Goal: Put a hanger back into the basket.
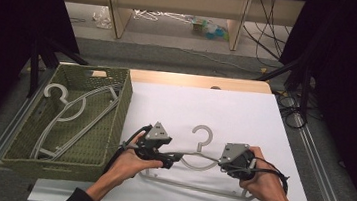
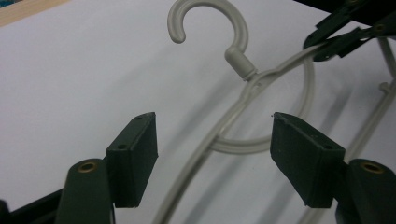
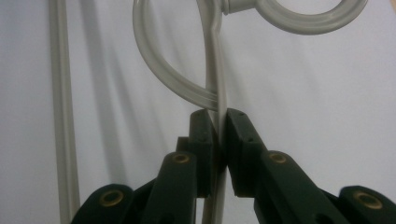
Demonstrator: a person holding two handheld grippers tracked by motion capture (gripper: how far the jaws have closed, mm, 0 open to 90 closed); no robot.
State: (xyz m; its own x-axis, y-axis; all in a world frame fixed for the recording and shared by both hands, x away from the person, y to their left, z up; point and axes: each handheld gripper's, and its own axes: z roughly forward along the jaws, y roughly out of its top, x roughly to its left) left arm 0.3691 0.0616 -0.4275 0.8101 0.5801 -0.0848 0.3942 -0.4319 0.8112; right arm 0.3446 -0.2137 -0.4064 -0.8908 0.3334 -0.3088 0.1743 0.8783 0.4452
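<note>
Right gripper (image 3: 217, 126) pinched tight on hanger (image 1: 201, 155) arm, holding it steady near tabletop's front edge; left gripper (image 2: 212, 154) wide open around other arm, gripping nothing yet; ready for basket (image 1: 118, 124) at left.

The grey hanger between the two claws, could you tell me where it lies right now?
In the high view the grey hanger lies on the white sheet, right of the green basket, with the right claw shut on its shoulder.

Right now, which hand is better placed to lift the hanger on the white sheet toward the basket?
The right. Its gripper is already shut on the hanger arm beside the hook. The left gripper has open fingers straddling the other arm without touching. The basket sits to the left.
</note>
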